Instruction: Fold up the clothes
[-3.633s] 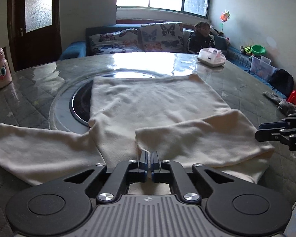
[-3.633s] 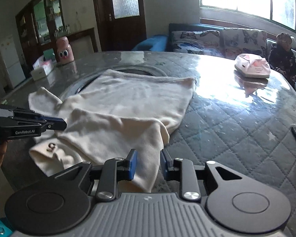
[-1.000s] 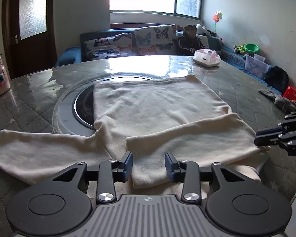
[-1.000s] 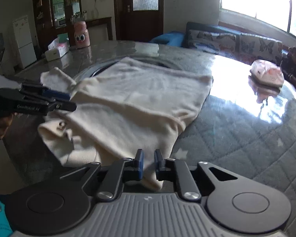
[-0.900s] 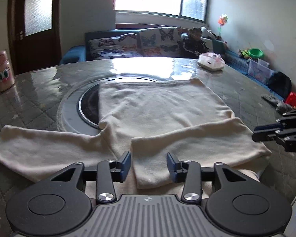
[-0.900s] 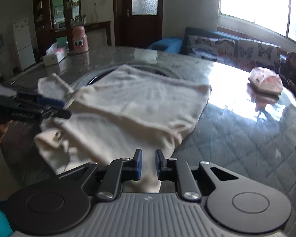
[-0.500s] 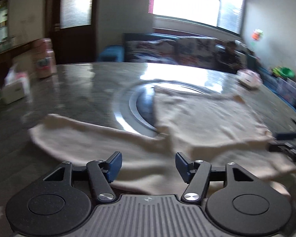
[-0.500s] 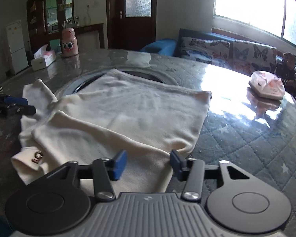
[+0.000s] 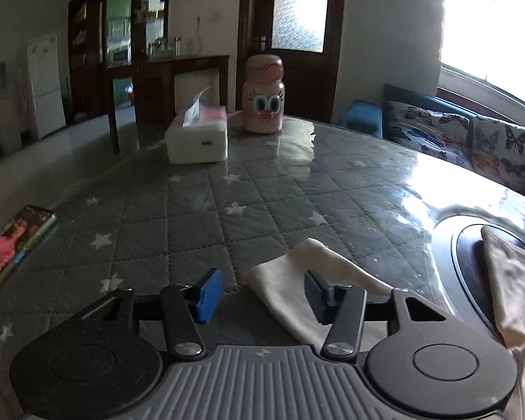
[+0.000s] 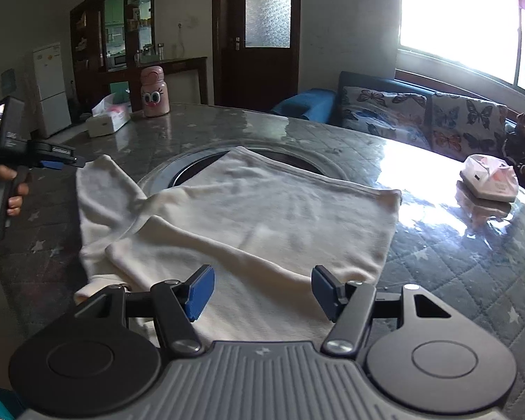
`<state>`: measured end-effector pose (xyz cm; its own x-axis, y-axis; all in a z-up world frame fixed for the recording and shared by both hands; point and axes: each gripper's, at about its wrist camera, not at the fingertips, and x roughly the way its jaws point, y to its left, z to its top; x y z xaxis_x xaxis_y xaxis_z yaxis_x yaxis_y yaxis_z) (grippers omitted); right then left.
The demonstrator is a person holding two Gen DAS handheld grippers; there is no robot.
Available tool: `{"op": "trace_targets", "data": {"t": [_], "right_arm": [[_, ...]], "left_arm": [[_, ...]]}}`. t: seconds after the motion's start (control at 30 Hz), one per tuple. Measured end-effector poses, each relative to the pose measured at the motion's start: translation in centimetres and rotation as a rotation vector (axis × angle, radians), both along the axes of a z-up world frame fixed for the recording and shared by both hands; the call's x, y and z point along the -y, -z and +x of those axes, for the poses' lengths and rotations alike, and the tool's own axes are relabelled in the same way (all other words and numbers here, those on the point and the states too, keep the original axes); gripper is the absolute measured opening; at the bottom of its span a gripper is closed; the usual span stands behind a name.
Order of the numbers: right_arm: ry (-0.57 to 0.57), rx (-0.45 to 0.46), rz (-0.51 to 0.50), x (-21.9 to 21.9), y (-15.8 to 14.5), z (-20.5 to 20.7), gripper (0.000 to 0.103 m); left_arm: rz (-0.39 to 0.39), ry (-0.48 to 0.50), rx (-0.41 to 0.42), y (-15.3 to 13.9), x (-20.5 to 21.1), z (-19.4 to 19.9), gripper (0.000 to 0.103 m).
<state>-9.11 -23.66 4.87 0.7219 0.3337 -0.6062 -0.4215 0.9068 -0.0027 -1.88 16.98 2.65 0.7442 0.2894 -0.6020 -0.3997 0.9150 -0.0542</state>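
A cream long-sleeved top (image 10: 273,217) lies flat on the round quilted table (image 10: 455,266). One sleeve is folded across its near part; the other sleeve (image 10: 101,189) stretches out to the left. In the left wrist view my left gripper (image 9: 262,292) is open, and the end of that sleeve (image 9: 297,276) lies between its fingers, its cuff at the right finger. The left gripper also shows in the right wrist view (image 10: 63,161), by the sleeve's far end. My right gripper (image 10: 262,292) is open and empty over the folded near edge.
A tissue box (image 9: 196,135) and a pink cartoon bottle (image 9: 263,95) stand at the far side of the table. A booklet (image 9: 14,241) lies near the left edge. A pink-and-white pouch (image 10: 490,176) sits at the right. A dark round inset (image 9: 469,255) lies under the top.
My left gripper has swung left from the folded sleeve to the end of the outstretched sleeve. Both grippers have opened wider; the right one has drawn back slightly.
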Motion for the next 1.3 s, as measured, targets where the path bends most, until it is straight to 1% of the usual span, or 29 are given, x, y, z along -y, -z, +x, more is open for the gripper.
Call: {"op": "trace_targets", "data": {"t": [0.07,0.13,0.23,0.27,0.33,0.43,0.57,0.67,0.8,0.93,1.0,1.07,1.17,1.3], "right_arm": [[-0.002,-0.004,-0.002,-0.2,0.0,-0.1,0.063],[-0.002,-0.007,-0.003,-0.3,0.1,-0.2,0.063],[0.003,-0.011,-0.001,-0.2,0.1,-0.3,0.063],[0.006,-0.011,0.0,-0.2,0.1,-0.4,0.063],[0.01,-0.012,0.002,-0.1,0.1,-0.5,0.063],[0.014,-0.01,0.005,0.1,0.1,-0.9,0.063],[0.024,-0.002,0.015,0.6,0.0,-1.2,0.063],[0.034,0.005,0.025,1.1,-0.1,-1.4,0.063],[0.048,0.019,0.045,1.9,-0.3,-1.7,0.063],[0.065,0.035,0.065,2.8,-0.4,-2.3,0.063],[0.077,0.041,0.074,3.3,-0.4,-2.6,0.063],[0.091,0.044,0.083,3.9,-0.4,-2.8,0.063],[0.113,0.046,0.091,4.7,-0.2,-3.2,0.063],[0.135,0.044,0.092,5.4,0.0,-3.4,0.063]], "left_arm": [[-0.009,-0.005,-0.01,0.3,-0.4,0.4,0.051],[-0.011,-0.003,-0.021,0.6,-0.5,0.9,0.039],[-0.022,-0.007,-0.016,1.1,-0.7,1.1,0.029],[-0.026,-0.008,-0.014,1.2,-0.8,1.1,0.028],[-0.047,0.003,-0.001,1.2,-0.8,1.1,0.012],[-0.058,0.023,0.021,0.7,-0.5,1.0,0.006],[-0.088,0.083,0.084,-1.3,0.9,0.2,0.006],[-0.108,0.176,0.14,-3.5,3.2,-0.9,0.005],[-0.13,0.333,0.203,-6.4,7.6,-2.2,0.005],[-0.151,0.503,0.249,-8.5,12.6,-3.2,0.005],[-0.166,0.596,0.257,-9.2,15.3,-3.5,0.005],[-0.168,0.682,0.257,-9.4,17.9,-4.0,0.005],[-0.172,0.798,0.245,-8.9,21.5,-4.6,0.005],[-0.205,0.905,0.185,-7.1,24.9,-4.9,0.006]]}}
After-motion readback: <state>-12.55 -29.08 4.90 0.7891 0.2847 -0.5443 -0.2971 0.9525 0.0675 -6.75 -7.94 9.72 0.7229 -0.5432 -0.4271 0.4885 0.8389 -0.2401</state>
